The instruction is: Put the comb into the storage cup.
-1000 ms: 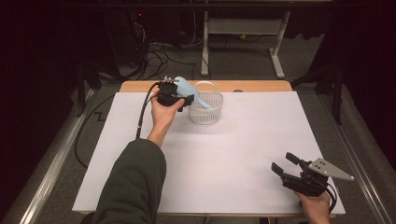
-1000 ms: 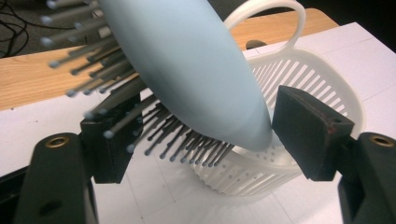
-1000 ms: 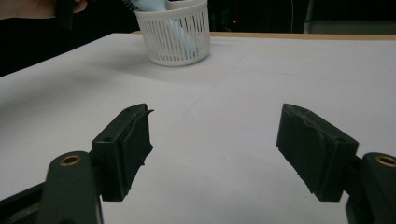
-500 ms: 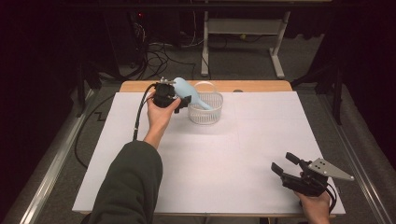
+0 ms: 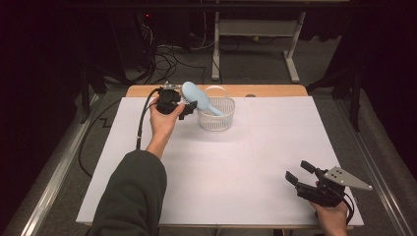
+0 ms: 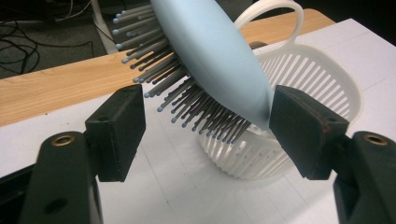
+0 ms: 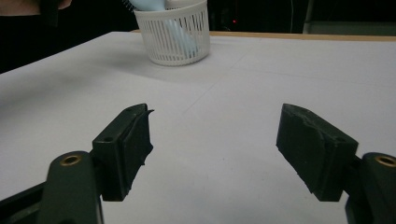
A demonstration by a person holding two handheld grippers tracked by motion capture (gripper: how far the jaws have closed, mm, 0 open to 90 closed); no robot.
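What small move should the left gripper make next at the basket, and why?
Probably draw the left gripper back from the hairbrush. Its jaws have just been closing, yet one pad stands apart from the bristles, and the handle already rests inside the white basket.

A dark room, grey carpet floor, tangled cables, a white-legged desk frame.

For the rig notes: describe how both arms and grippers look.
Left gripper: black body, black cable trailing, dark olive sleeve behind it. Right gripper: black, with a grey three-cornered plate on top. Both have blocky black jaws with brass-ringed holes at the base.
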